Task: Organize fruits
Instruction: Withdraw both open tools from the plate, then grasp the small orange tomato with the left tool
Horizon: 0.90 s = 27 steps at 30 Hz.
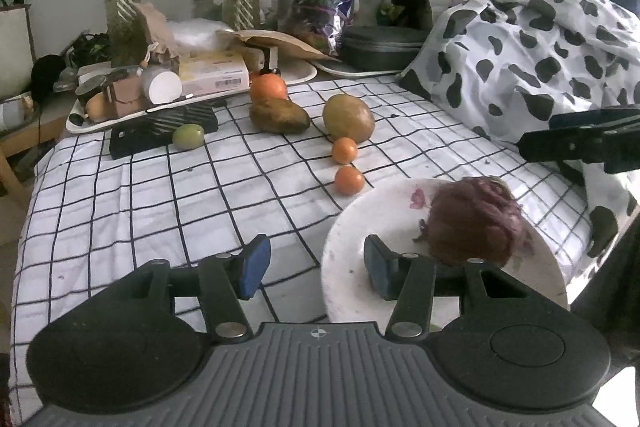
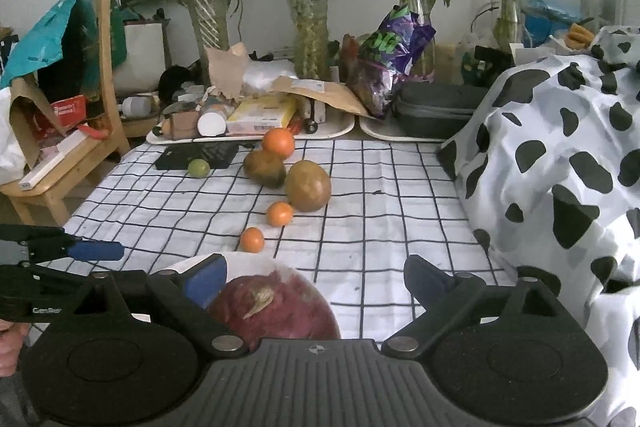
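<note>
Where the plate serves as landmark, the lines run so:

Plate [image 1: 352, 227]: white, with a flower print, on the checked cloth [image 1: 160, 207] of the bed.
Red fruit [image 1: 476, 223]: a dark red, rough-skinned fruit lying on the plate; its kind is hard to tell in the dim view.
Left tool [image 1: 316, 265]: jaws parted with nothing between them, over the plate's left rim; the red fruit lies just right of its right finger.
Right tool [image 2: 316, 279]: jaws spread wide, pads clear of the red fruit [image 2: 276, 307], which lies low between them, nearer the left finger.
Small oranges [image 1: 349, 180]: two, on the cloth just beyond the plate.
Mangoes [image 1: 348, 117]: two, farther beyond the plate.
Large orange [image 1: 268, 87]: behind the mangoes.
Green fruit [image 1: 188, 136]: far left of the plate.
</note>
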Motion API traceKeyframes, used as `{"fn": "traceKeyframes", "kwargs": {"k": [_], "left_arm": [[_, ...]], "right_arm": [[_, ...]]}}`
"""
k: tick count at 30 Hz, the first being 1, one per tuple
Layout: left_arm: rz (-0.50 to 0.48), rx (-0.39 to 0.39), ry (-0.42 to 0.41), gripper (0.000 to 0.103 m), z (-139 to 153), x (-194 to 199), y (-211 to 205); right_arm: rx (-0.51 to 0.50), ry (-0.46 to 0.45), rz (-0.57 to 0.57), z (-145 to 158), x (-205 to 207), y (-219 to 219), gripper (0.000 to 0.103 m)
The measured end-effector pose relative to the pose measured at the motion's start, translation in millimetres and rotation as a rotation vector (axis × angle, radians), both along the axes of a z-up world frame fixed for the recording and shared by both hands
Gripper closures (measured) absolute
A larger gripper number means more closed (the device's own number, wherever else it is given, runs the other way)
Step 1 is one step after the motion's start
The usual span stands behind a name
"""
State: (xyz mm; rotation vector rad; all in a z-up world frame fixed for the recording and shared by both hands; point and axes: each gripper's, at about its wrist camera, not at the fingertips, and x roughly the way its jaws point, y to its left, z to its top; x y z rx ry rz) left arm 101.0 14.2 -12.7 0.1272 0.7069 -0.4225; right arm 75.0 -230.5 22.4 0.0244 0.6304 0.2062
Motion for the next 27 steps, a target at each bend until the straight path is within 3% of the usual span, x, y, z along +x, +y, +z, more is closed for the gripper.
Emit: {"fn": "traceKeyframes", "kwargs": {"k": [9, 18, 27], "left_arm": [[0.007, 0.010, 0.003, 0.053, -4, 29, 7], [0.012, 0.015, 0.017, 0.053, -12, 60, 12], [-0.089, -0.023, 0.051, 0.053, -21, 84, -3]], "right_arm": [[0.002, 0.025, -0.013, -3, 34, -4, 0.008], [-0.054, -0.027, -0.010, -3, 59, 2, 0.007], [-0.042, 0.041, 0.036, -13, 98, 5, 0.011]]}}
